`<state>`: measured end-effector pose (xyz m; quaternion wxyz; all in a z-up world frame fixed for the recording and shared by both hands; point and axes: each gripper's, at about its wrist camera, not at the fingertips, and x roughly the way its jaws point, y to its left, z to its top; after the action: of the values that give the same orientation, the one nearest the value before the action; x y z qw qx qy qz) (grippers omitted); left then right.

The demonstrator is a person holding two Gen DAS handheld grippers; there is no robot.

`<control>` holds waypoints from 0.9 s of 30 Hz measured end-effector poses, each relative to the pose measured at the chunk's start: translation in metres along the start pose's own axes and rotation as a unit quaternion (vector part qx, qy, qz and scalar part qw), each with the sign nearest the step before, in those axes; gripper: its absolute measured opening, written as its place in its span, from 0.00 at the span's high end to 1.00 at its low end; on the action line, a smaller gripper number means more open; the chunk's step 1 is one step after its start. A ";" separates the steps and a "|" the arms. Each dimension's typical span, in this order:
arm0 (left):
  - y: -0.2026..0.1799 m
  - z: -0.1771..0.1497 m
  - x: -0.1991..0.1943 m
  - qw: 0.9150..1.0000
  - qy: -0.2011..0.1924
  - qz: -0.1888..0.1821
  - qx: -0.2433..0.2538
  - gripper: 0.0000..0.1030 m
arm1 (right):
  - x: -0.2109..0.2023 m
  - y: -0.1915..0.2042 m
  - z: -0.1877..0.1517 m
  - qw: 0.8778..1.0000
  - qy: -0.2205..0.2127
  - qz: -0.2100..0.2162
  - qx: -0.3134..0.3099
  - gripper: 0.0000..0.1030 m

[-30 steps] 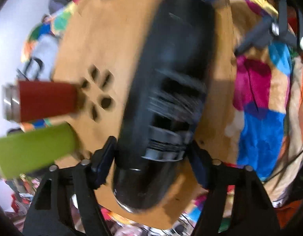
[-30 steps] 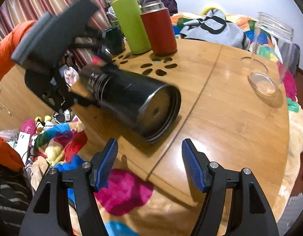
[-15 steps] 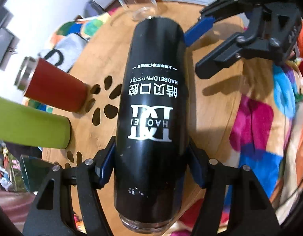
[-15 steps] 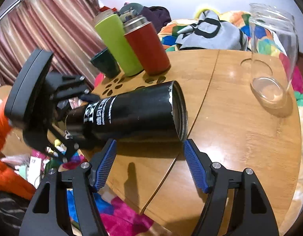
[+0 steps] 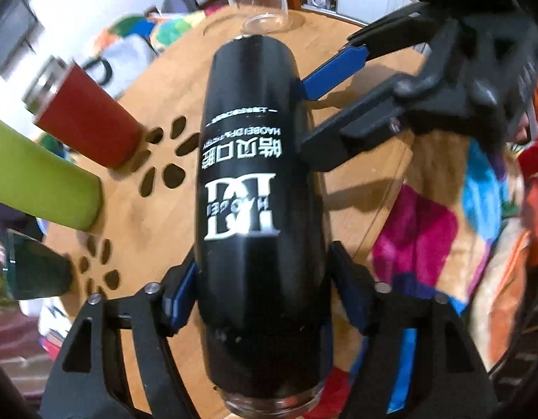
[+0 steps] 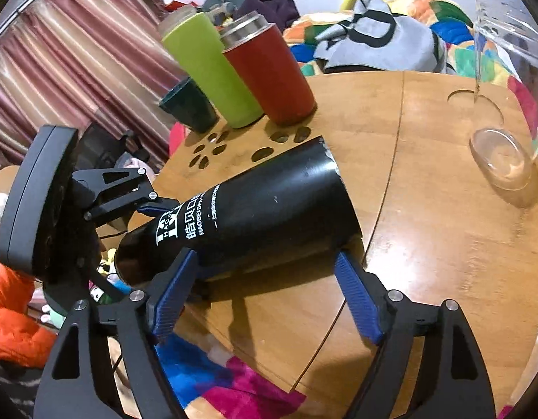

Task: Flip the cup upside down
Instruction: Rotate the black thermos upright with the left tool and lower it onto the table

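A tall black cup (image 5: 258, 181) with white lettering is clamped near its base between the blue pads of my left gripper (image 5: 262, 289). It is held roughly horizontal above the wooden table (image 6: 443, 237). In the right wrist view the black cup (image 6: 255, 216) points its far end toward the table's middle. My right gripper (image 6: 265, 293) is open, its pads just below and on either side of the cup, not touching it. The right gripper also shows in the left wrist view (image 5: 342, 70), beside the cup's far end.
A red tumbler (image 6: 269, 76), a green tumbler (image 6: 209, 70) and a dark teal cup (image 6: 188, 104) stand at the table's far left by the cut-out holes. A clear glass jar (image 6: 506, 111) stands at the right. A colourful quilt (image 5: 426, 230) lies below the table edge.
My left gripper has rotated the black cup and tipped it from facing the right camera to lying sideways. My right gripper has moved in closer under the cup.
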<state>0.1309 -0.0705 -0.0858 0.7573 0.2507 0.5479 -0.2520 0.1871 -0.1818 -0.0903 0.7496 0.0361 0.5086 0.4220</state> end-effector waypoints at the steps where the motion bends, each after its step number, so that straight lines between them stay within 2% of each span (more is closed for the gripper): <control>1: 0.003 0.005 0.002 1.000 0.008 -0.010 -0.007 0.30 | 0.001 -0.001 0.001 1.000 0.005 -0.004 0.004 0.24; 4: 0.006 0.022 0.003 0.999 0.024 -0.029 -0.013 0.28 | -0.002 -0.004 -0.003 1.000 0.014 -0.016 0.008 0.24; 8: -0.003 0.048 0.002 0.999 0.033 -0.014 0.015 0.28 | -0.014 -0.015 -0.011 0.999 0.013 -0.027 0.023 0.24; 12: -0.011 0.072 0.007 0.998 0.052 0.000 0.029 0.28 | -0.038 -0.026 -0.019 0.998 -0.007 -0.046 0.030 0.24; 16: -0.009 0.092 0.021 0.997 0.070 -0.008 0.018 0.28 | -0.055 -0.025 -0.029 0.997 -0.019 -0.067 0.014 0.24; 17: -0.008 0.096 0.025 0.997 0.071 -0.007 0.012 0.31 | -0.058 -0.024 -0.031 0.997 -0.021 -0.070 0.009 0.24; 18: -0.006 0.097 0.027 0.998 0.068 -0.006 0.005 0.38 | -0.061 -0.023 -0.034 0.997 -0.023 -0.074 0.004 0.24; 20: -0.001 0.099 0.027 0.998 0.056 -0.015 -0.011 0.38 | -0.063 -0.021 -0.036 0.997 -0.026 -0.076 -0.001 0.24; 23: -0.002 0.093 0.023 0.999 0.041 -0.006 -0.015 0.38 | -0.067 -0.016 -0.038 0.996 -0.037 -0.081 -0.006 0.24; 27: 0.007 0.083 -0.006 0.999 -0.006 0.006 -0.041 0.38 | -0.070 -0.006 -0.037 0.993 -0.058 -0.098 -0.026 0.24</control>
<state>0.1920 -0.1187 -0.0563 0.7719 0.2214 0.5512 -0.2264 0.1525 -0.2462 -0.0598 0.8163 -0.0085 0.4543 0.3566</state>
